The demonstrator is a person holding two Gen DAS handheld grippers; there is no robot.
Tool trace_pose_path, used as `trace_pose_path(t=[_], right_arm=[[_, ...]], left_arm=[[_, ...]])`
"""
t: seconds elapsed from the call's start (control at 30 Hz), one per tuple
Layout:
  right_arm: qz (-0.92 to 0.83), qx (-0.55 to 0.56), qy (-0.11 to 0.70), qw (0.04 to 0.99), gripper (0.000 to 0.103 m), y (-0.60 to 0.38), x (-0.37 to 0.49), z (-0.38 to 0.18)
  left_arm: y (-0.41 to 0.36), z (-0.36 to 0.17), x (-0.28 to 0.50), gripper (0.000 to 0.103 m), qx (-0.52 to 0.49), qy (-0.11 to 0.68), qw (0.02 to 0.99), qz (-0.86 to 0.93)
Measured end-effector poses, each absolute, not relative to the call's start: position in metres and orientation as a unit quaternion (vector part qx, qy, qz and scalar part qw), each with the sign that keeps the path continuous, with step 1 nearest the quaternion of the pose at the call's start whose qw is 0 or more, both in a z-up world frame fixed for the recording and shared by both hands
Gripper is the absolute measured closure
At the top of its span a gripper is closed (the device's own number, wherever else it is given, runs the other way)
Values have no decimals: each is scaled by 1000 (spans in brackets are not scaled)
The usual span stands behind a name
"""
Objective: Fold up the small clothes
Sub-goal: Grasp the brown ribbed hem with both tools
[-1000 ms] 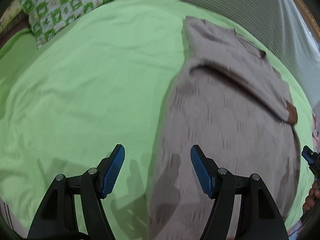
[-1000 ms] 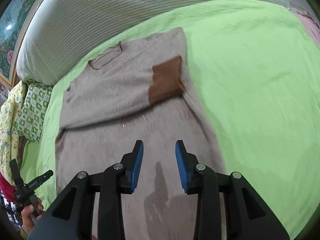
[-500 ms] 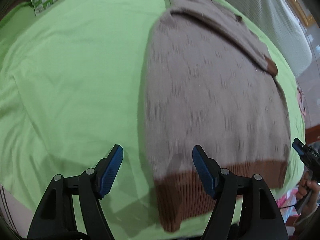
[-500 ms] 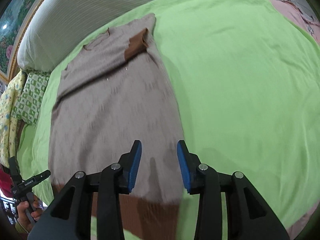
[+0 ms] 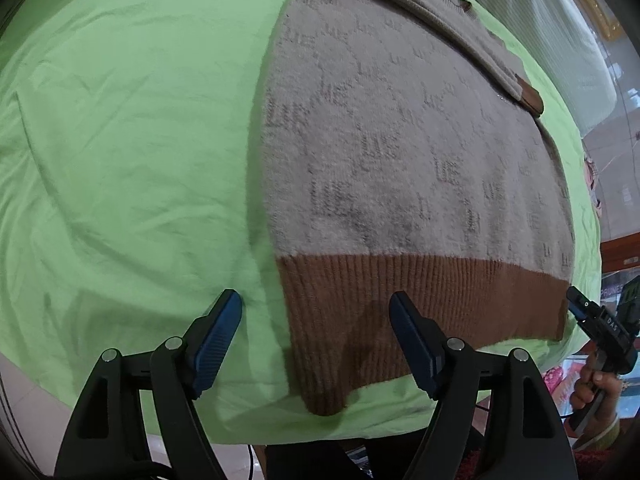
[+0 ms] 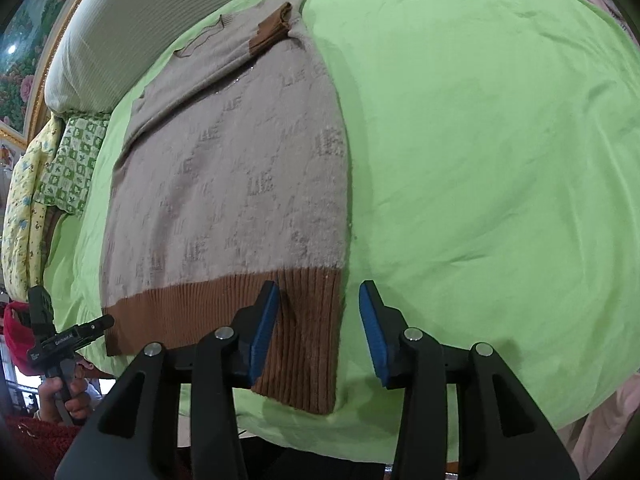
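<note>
A beige knit sweater (image 5: pixel 400 140) with a brown ribbed hem (image 5: pixel 400 300) lies flat on the green sheet (image 5: pixel 120 140), its sleeves folded across the chest. My left gripper (image 5: pixel 316 324) is open above the hem's left corner. My right gripper (image 6: pixel 320 320) is open above the hem's right corner (image 6: pixel 312 320). The sweater also shows in the right wrist view (image 6: pixel 240 160), with a brown cuff (image 6: pixel 272 34) near the collar. Neither gripper holds anything.
A striped white pillow (image 6: pixel 140 12) lies past the collar. A green patterned pillow (image 6: pixel 72 160) and a yellow cloth (image 6: pixel 24 200) sit at the bed's left. The bed's near edge (image 6: pixel 360 440) runs just under both grippers.
Both grippers have drawn back along the sweater from its middle to the brown hem at the bed's near edge. The right jaws have opened wider.
</note>
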State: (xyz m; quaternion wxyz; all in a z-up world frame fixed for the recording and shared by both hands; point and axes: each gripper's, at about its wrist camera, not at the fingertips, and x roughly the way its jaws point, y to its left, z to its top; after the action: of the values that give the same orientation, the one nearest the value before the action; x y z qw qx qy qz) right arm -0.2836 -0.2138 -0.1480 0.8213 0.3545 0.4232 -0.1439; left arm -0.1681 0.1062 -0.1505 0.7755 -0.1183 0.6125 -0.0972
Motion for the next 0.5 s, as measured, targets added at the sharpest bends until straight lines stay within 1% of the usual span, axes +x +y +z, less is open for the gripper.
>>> trace_pose_path(t=[0.17, 0.23, 0.27, 0.3, 0.33, 0.37, 0.4, 0.5], right_arm=[[-123, 366, 425, 819, 58, -211, -277, -150], [-107, 362, 433, 819, 58, -206, -274, -151], [-100, 359, 437, 819, 58, -204, -273, -152], [-95, 356, 441, 819, 62, -202, -272, -153], [-91, 352, 442, 820, 77, -200, -271, -153], [-88, 350, 446, 819, 86, -199, -270, -154], [-84, 349, 452, 817, 91, -198, -268, -155], [-70, 354, 443, 821, 93, -196, -268, -149]], left_arm=[[93, -151, -165, 28, -96, 622, 770, -103], [87, -150, -166, 42, -89, 621, 770, -117], [83, -150, -167, 57, -82, 620, 771, -122], [78, -150, -167, 68, -72, 619, 772, -124], [74, -150, -166, 76, -68, 616, 774, -129], [72, -149, -165, 94, -73, 614, 773, -144], [70, -148, -163, 94, -84, 612, 771, -153], [70, -138, -160, 95, -92, 597, 780, -166]])
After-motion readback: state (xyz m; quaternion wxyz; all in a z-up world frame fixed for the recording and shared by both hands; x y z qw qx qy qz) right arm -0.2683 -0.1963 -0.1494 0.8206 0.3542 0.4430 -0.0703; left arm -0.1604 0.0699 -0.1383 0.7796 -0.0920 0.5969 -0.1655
